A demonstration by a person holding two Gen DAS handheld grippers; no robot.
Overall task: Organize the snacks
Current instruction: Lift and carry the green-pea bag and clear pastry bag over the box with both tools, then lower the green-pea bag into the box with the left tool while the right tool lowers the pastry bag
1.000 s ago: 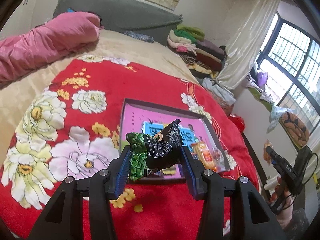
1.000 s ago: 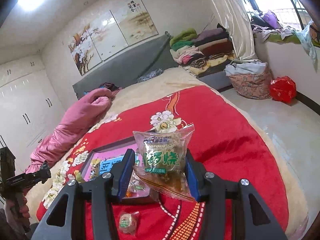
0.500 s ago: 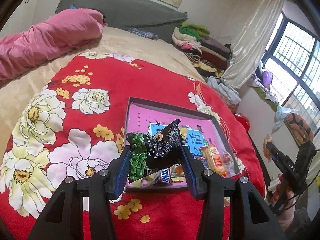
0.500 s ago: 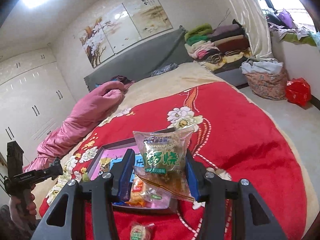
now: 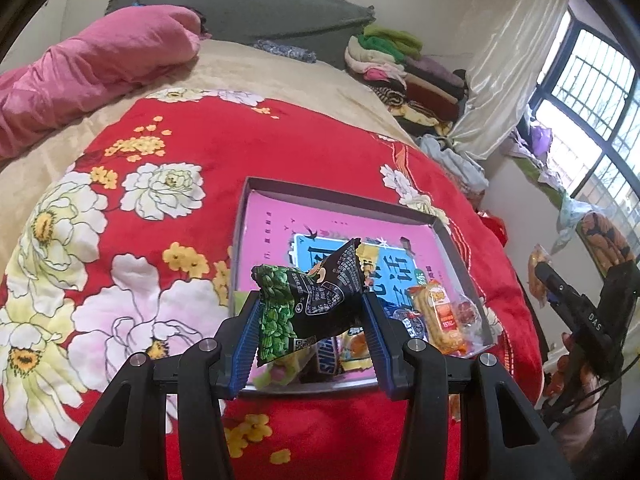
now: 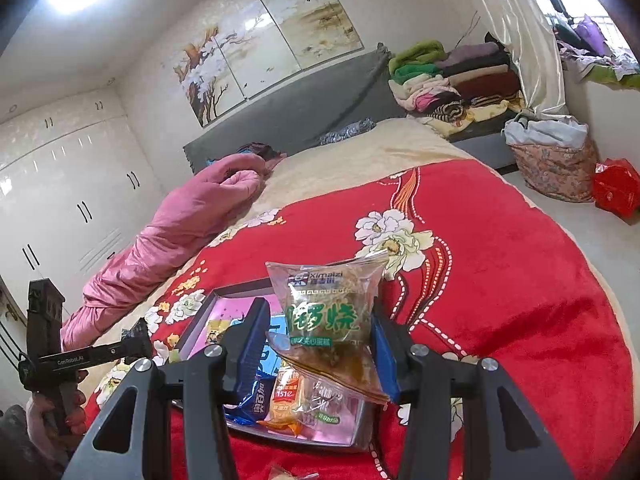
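While over the tray (image 5: 340,196), both grippers' fingers (image 5: 248,336) clamped on snack packets (image 5: 308,300).

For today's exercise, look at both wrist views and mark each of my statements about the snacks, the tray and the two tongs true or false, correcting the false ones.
1. The left tongs grip a black and green snack packet. True.
2. The right tongs are empty. False: they hold a clear packet with green lettering.
3. The tray lies on a red flowered blanket. True.
4. The tray holds no snacks yet. False: several wrapped snacks, among them an orange packet, lie at its near end.
5. The pink quilt covers the tray. False: it lies bunched up apart from the tray, toward the grey headboard.
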